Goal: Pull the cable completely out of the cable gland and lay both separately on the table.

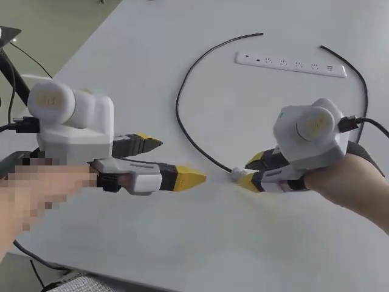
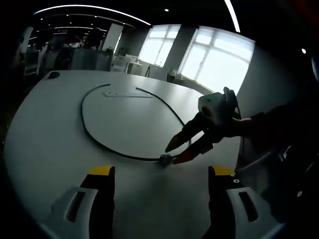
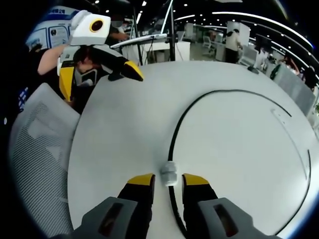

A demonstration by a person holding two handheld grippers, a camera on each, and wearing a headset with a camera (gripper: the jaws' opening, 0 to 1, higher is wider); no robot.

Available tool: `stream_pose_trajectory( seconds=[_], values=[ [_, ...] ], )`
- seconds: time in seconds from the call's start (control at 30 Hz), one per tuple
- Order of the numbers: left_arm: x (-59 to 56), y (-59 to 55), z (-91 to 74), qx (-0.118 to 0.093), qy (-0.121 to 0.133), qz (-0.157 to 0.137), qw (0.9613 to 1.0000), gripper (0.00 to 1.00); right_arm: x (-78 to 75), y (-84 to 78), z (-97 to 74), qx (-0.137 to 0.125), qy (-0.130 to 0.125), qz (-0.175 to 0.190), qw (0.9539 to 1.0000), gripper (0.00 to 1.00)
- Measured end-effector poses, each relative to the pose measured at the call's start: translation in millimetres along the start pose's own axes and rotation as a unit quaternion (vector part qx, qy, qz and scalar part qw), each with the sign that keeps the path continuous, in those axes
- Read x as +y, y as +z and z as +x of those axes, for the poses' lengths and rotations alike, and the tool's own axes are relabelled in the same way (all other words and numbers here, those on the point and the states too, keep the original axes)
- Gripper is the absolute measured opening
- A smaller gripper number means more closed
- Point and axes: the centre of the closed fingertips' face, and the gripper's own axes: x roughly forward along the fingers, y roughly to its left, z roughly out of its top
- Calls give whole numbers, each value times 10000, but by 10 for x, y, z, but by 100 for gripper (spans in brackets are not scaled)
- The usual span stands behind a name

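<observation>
Between the slightly spread yellow tips of the right hand-held gripper point(image 3: 168, 185), the small white plastic cable gland point(image 3: 168, 173) lay on the white bench point(image 3: 124, 124), threaded on a thin black cable point(image 3: 175, 134). With the left hand-held gripper point(image 1: 181, 160) spread wide, well apart and gripping nothing, a pull would probably drag gland and cable together.

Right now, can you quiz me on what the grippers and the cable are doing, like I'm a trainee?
1. Fill in: the left gripper has its jaws ____.
2. True or false: the cable is already out of the gland.
3. Whose tips are at the gland? A. left gripper B. right gripper C. neither

Key: 1 open; 2 false, the cable runs through the gland; 3 B.
</observation>
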Motion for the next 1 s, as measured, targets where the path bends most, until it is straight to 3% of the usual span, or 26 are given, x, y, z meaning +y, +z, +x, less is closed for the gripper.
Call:
stream_pose_trajectory(
  seconds=[0.7,1.0],
  values=[
    [-38,-22,33,36,-91,-131,9999,72,-60,-88,111,29,-158,-74,9998,9],
    [-47,54,46,-73,-154,-176,9997,72,-80,-85,100,25,-197,-64,9998,8]
  ],
)
